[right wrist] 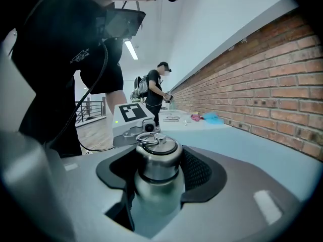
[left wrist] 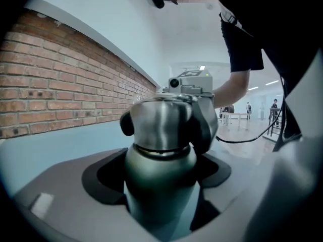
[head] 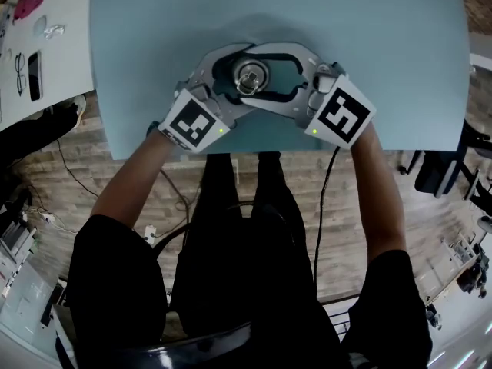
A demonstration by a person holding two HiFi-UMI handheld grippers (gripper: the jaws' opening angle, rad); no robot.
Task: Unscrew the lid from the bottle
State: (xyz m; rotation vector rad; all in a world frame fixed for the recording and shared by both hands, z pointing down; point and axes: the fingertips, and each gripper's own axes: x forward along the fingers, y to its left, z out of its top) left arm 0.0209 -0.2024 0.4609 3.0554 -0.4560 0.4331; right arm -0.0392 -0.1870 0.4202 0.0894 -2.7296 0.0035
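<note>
A steel bottle (head: 250, 79) stands upright on the light blue table (head: 400, 60), just in from its near edge. Its lid (right wrist: 157, 147) is steel too and carries a small ring on top. My left gripper (left wrist: 160, 185) comes in from the left and is shut on the bottle's body (left wrist: 159, 178), below the lid's seam. From the right, my right gripper (right wrist: 157, 168) sits higher, its dark pads (left wrist: 203, 127) pressed against both sides of the lid (left wrist: 164, 122). Both sets of jaws cross around the bottle in the head view and hide its lower part.
A white side table at the far left holds glasses (head: 19, 71), a phone (head: 34, 75) and a pink item (head: 27, 4). A brick wall (right wrist: 262, 79) runs behind the table. A person (right wrist: 154, 97) stands in the background. A black cable (head: 327, 198) hangs from the right gripper.
</note>
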